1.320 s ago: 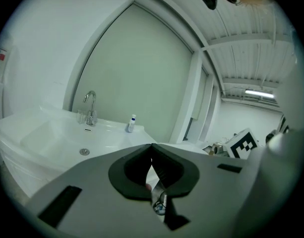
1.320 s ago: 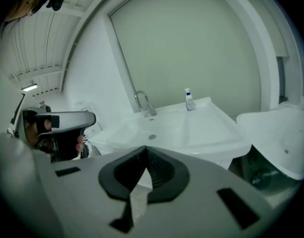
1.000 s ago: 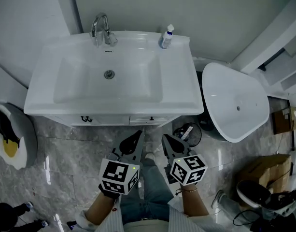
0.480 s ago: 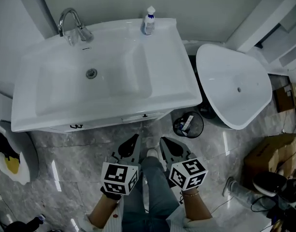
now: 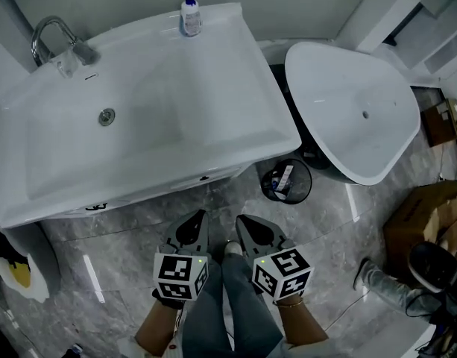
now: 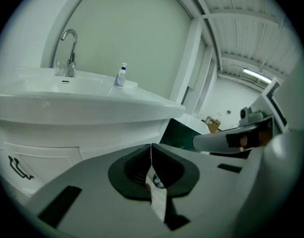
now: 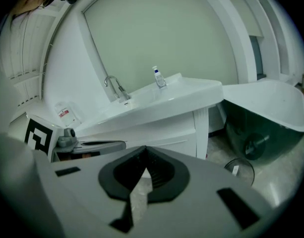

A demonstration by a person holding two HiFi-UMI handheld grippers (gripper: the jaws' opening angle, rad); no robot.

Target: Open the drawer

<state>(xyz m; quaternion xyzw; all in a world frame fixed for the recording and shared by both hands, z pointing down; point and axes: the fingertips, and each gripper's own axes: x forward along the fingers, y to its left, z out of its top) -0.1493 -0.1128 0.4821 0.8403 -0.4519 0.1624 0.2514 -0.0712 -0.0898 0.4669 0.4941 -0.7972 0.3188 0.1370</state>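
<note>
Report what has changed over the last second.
The person has sunk toward the washbasin, which looms larger and further left in the head view; the left gripper and right gripper came down along. Nothing taken or released: both stay shut, empty; the drawer stays closed.

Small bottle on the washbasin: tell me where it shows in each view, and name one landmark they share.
Head view: the bottle stands near the top, left of centre, on the basin's back rim.
Left gripper view: bottle left of centre, upper half.
Right gripper view: bottle near centre, upper half.
Shared landmark: the tap, left of the bottle in all three.
</note>
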